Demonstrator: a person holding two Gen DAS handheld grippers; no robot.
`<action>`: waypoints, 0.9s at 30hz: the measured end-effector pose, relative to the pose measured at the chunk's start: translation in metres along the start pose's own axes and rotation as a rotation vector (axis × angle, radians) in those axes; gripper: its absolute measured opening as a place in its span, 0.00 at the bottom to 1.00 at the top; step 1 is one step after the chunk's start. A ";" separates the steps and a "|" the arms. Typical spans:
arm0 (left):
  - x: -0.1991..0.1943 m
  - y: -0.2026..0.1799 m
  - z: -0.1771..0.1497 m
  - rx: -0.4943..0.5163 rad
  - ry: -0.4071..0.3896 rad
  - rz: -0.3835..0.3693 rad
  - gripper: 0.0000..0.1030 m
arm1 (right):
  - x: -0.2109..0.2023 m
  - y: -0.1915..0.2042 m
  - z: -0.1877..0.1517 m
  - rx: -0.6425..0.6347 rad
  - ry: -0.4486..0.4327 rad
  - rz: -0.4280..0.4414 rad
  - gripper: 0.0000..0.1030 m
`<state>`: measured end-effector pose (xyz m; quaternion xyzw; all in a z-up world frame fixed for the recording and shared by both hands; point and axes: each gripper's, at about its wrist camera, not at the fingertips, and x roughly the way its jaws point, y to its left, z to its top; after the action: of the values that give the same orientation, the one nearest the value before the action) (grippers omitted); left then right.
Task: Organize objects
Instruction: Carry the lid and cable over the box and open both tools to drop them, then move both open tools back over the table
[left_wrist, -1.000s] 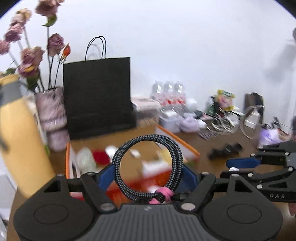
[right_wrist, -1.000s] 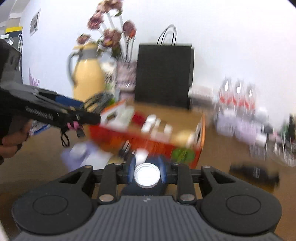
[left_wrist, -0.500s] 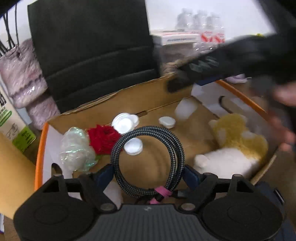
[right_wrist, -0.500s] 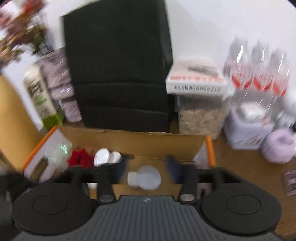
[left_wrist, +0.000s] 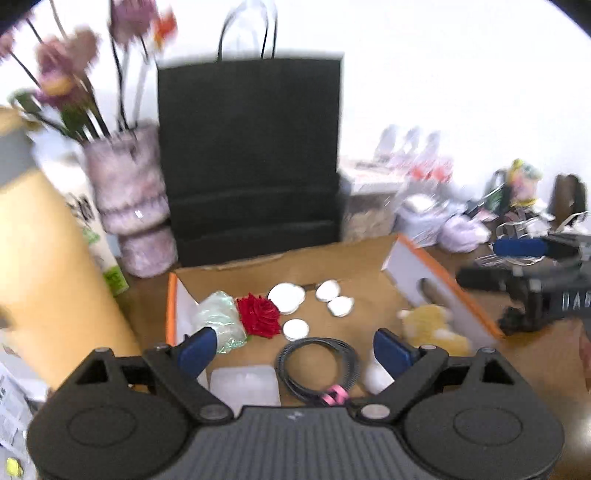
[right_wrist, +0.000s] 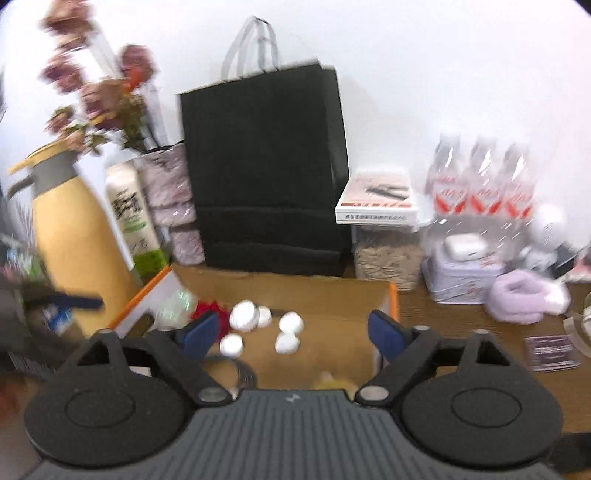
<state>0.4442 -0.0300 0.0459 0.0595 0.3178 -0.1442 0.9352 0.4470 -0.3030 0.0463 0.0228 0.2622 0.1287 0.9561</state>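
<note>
An open cardboard box with orange edges holds a red rose, a clear plastic wad, several white caps and a yellow plush toy. A coiled black cable with a pink tie lies on the box floor. My left gripper hangs over it, jaws opening wide, pads clear of the coil. My right gripper is also opening, with nothing between its fingers, above the box and the caps. It shows at the right edge in the left wrist view.
A black paper bag stands behind the box. A yellow jug and a vase of flowers stand on the left. Water bottles, a book on a container and a lilac bundle crowd the right.
The left gripper let go of the cable coil, which now lies in the box. The right gripper let go of its white cap. Both jaws spread wide and drew back from the box.
</note>
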 end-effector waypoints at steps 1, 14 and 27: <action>-0.022 -0.005 -0.007 0.017 -0.028 0.001 0.90 | -0.018 0.003 -0.008 -0.025 -0.011 -0.002 0.96; -0.193 -0.070 -0.210 -0.013 -0.091 0.127 1.00 | -0.200 0.058 -0.193 -0.072 -0.020 -0.052 1.00; -0.210 -0.035 -0.240 -0.110 -0.074 0.156 1.00 | -0.295 0.070 -0.233 -0.131 -0.028 -0.184 1.00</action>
<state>0.1363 0.0344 -0.0162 0.0272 0.2847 -0.0557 0.9566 0.0681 -0.3171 -0.0009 -0.0624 0.2407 0.0567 0.9669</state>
